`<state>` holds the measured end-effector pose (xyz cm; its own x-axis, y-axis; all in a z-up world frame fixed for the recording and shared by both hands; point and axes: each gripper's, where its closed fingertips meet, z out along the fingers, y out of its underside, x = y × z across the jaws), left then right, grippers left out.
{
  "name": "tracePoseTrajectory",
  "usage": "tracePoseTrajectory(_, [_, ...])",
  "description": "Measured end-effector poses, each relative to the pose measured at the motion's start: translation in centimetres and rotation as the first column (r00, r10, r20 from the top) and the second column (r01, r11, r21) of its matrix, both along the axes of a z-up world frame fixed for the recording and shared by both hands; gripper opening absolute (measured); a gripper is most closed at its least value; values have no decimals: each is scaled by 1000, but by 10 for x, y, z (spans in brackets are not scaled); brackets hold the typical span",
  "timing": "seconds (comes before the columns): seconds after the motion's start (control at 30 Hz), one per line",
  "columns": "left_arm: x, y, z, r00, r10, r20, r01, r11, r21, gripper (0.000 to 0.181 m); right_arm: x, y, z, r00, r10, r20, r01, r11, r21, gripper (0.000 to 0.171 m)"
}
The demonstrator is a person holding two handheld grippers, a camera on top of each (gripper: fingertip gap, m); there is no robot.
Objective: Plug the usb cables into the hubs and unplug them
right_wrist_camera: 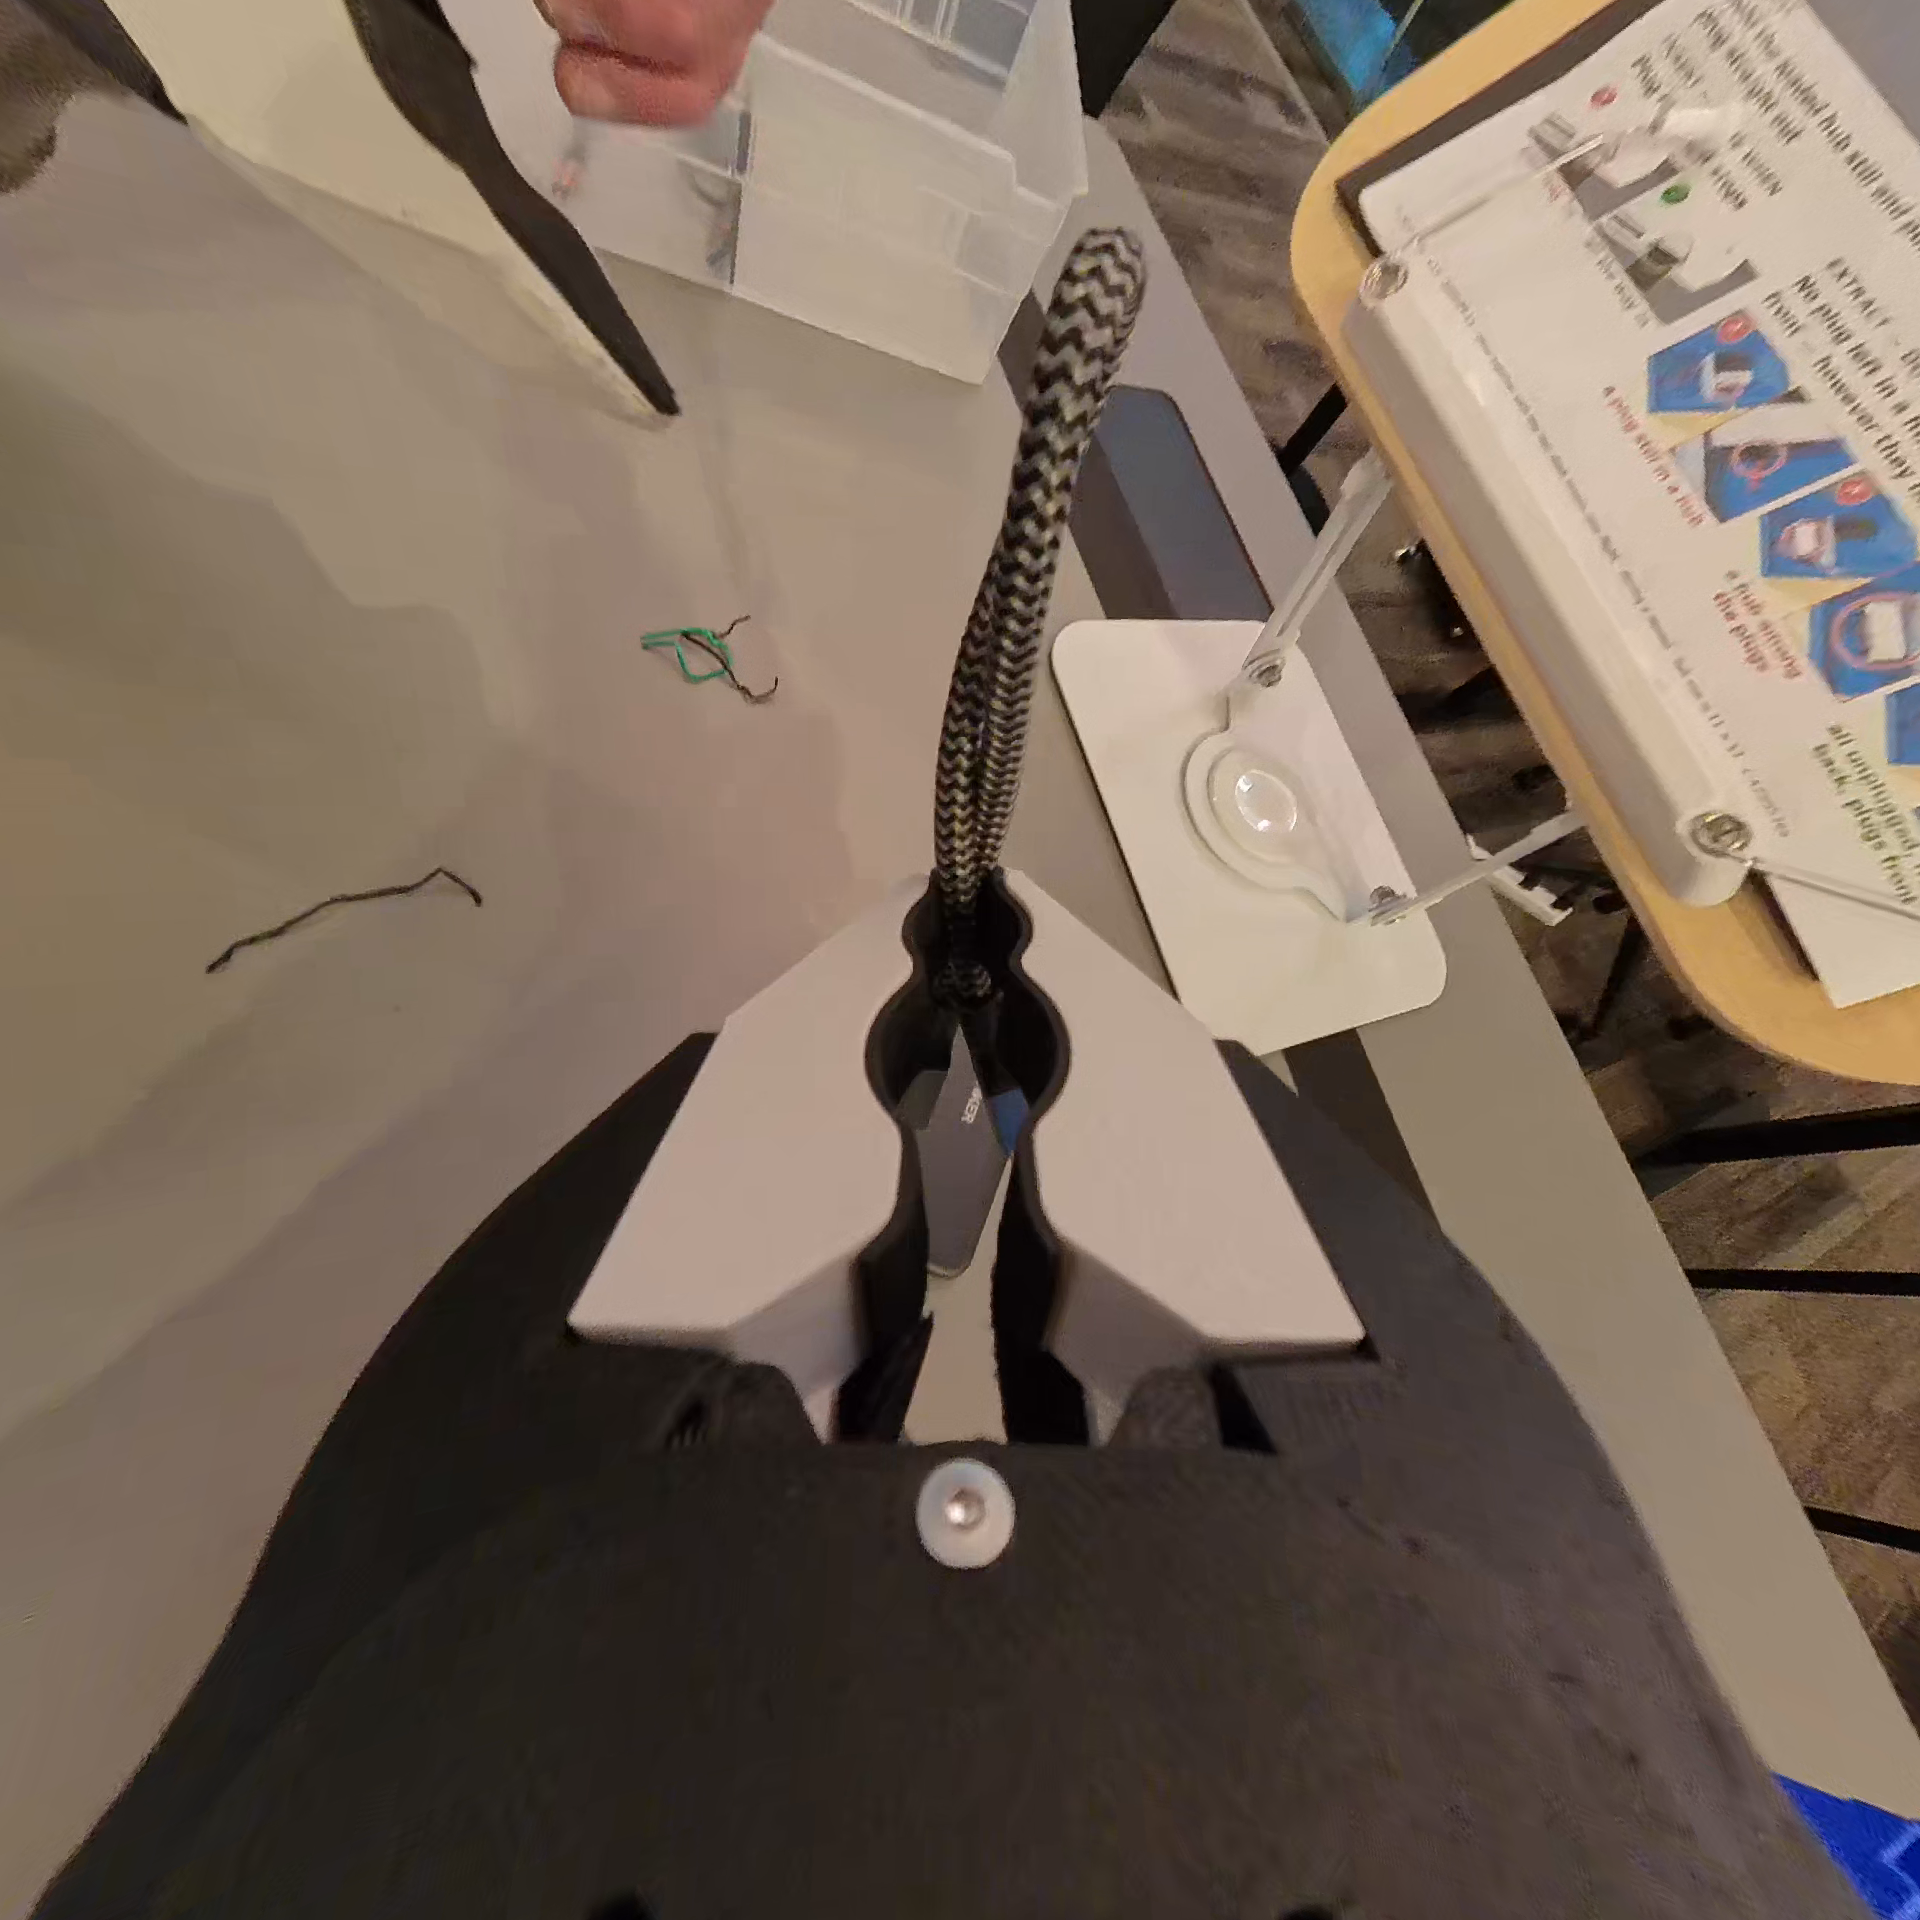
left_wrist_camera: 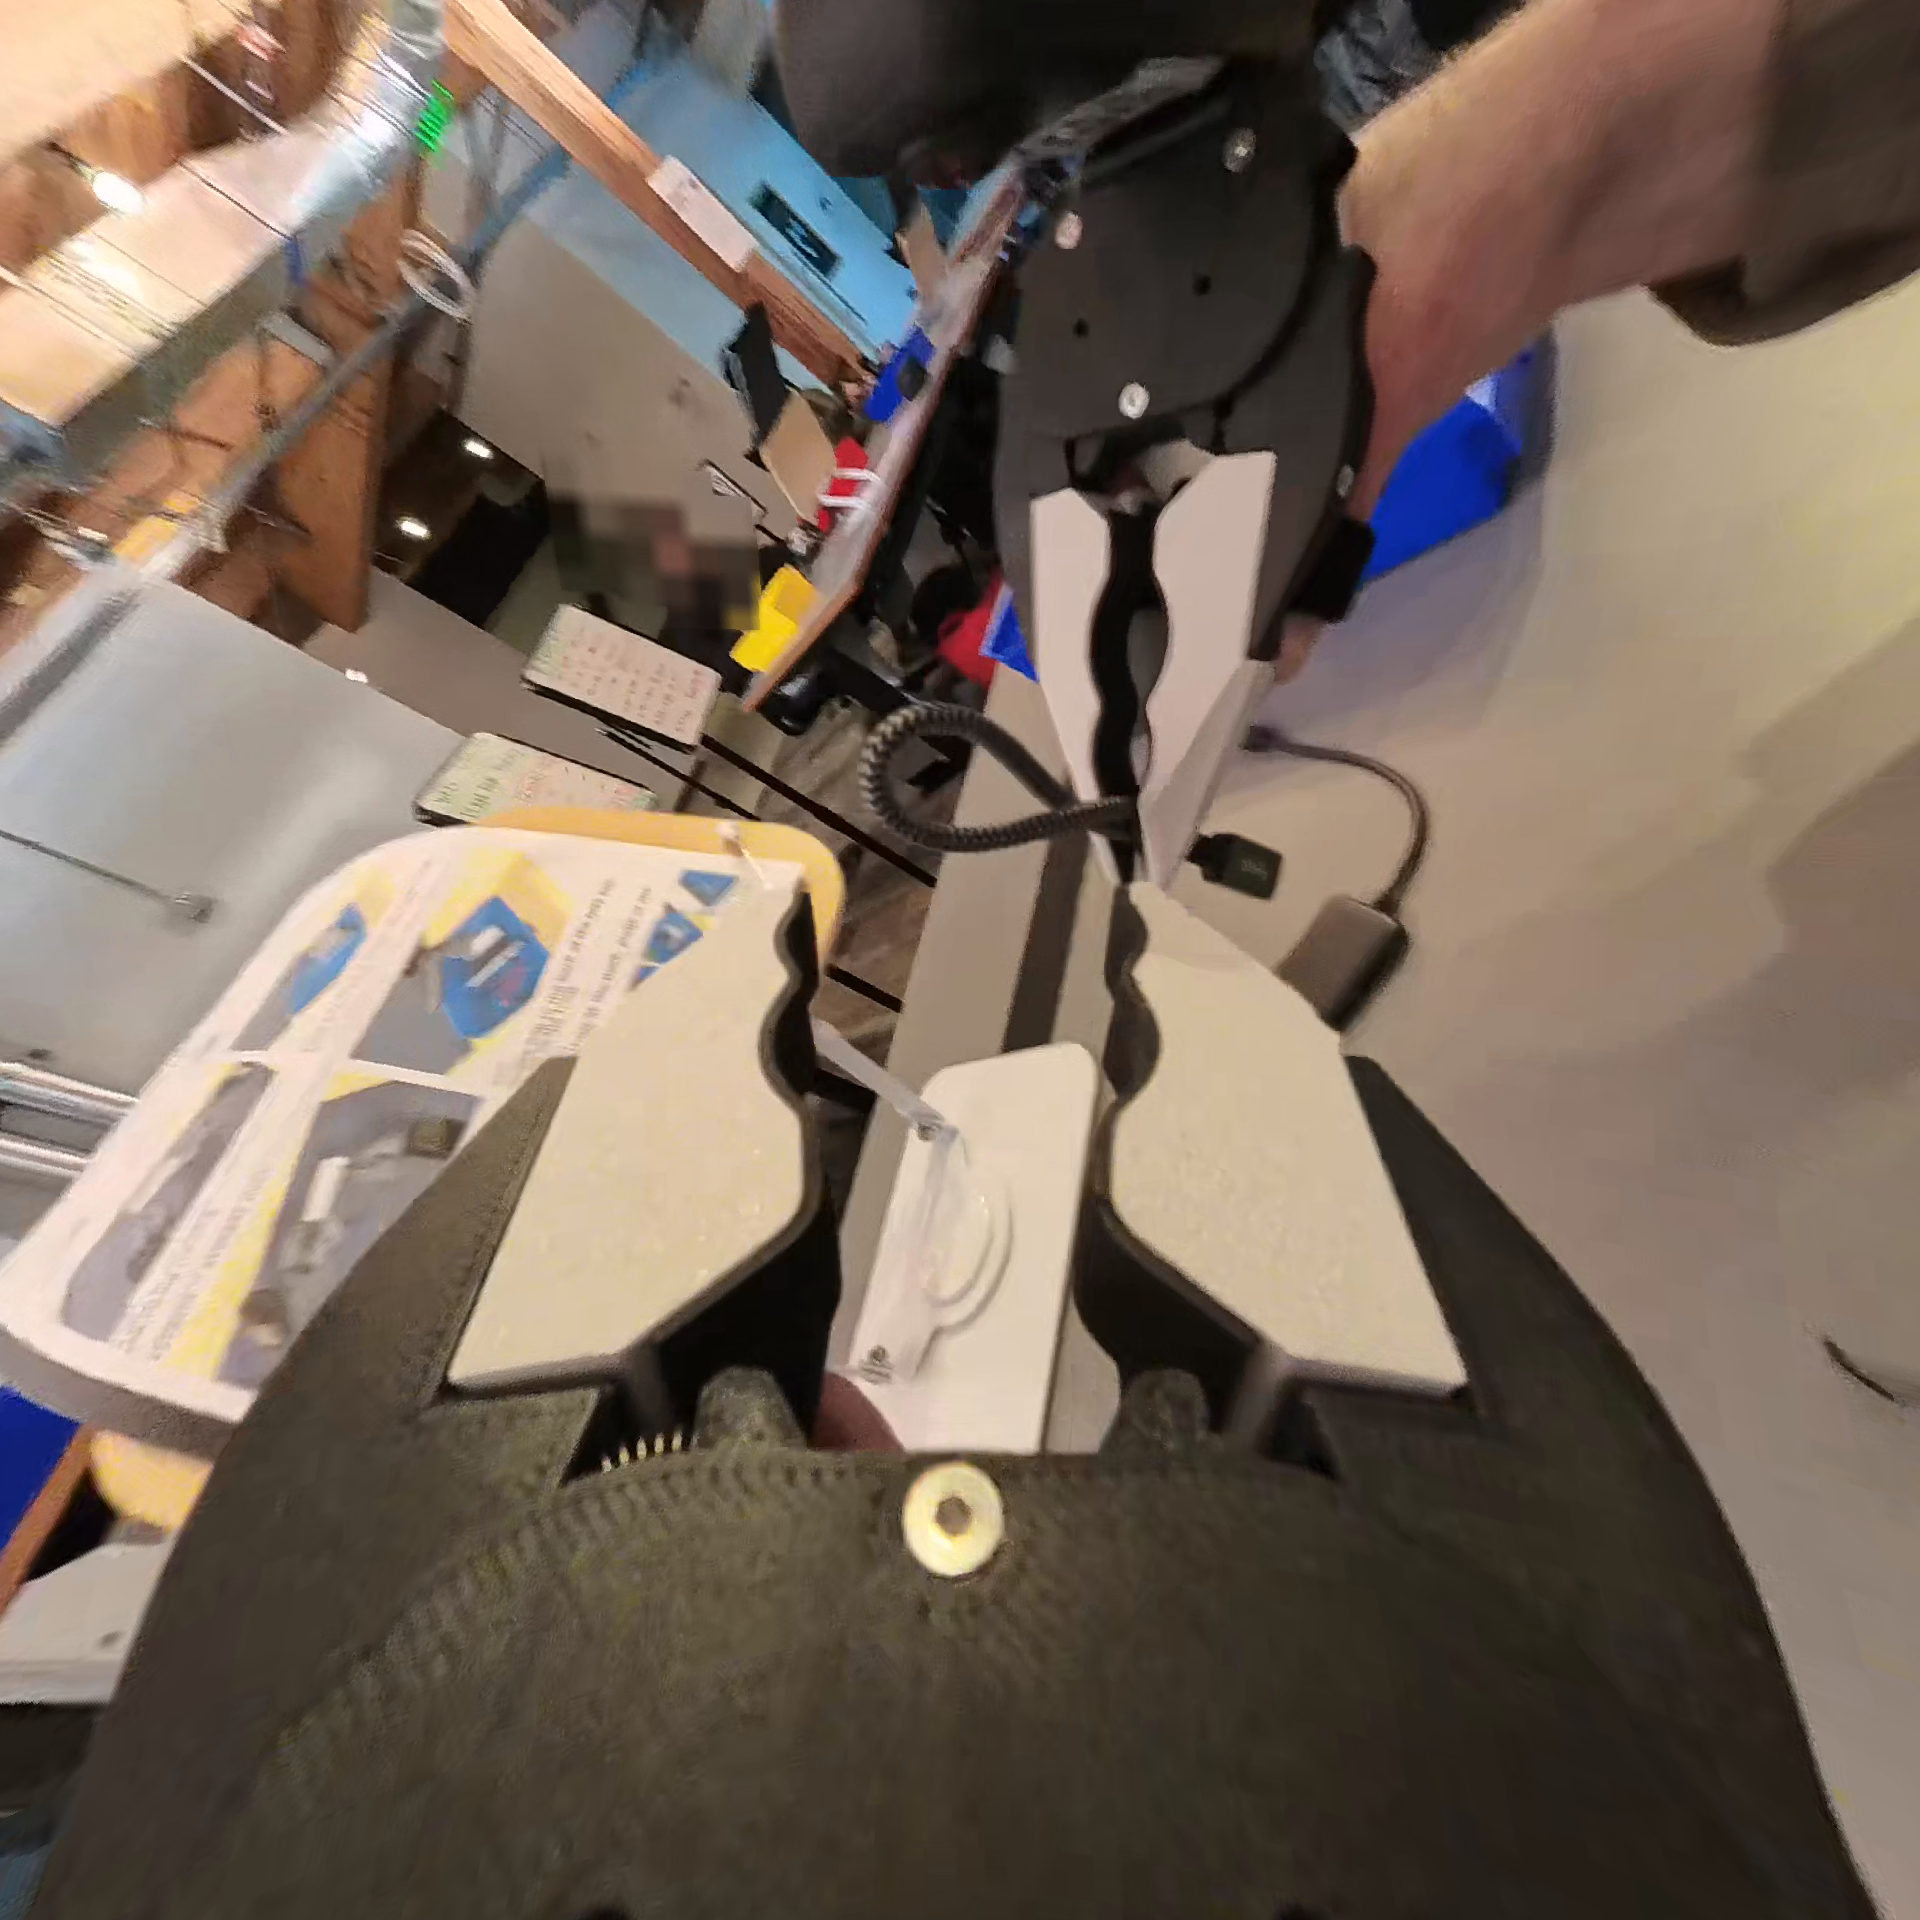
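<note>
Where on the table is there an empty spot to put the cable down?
The biggest bare patch of the grey table lies left of the braided cable, around the green wire scrap and black thread. It is crowded by the clear plastic box at the top and the white stand base at the right edge.
</note>
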<state>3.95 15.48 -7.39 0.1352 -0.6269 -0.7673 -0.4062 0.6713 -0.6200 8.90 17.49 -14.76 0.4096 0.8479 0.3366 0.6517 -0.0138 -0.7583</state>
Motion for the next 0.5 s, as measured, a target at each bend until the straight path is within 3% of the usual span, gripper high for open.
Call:
tracePoseTrajectory(0.17, [-3,-20,-52,956,-107,-273,61,984,-169,53,10,6,-20,1000,6,7,-6,999,-54,2])
tracePoseTrajectory(0.27, [-19,-24,-87,902,-97,-421,43,990,-136,55,11,6,-25,1000,31,1,-31,997,-69,2])
tracePoseTrajectory(0.4, [-36,1,-89,934,71,-351,-40,995,94,61,5,-1,-32,997,75,-1,-74,991,-108,3])
tracePoseTrajectory(0.5, [-30,0,-66,952,147,-267,-43,932,360,69,-8,-15,-41,989,146,-25,-148,969,-196,3])
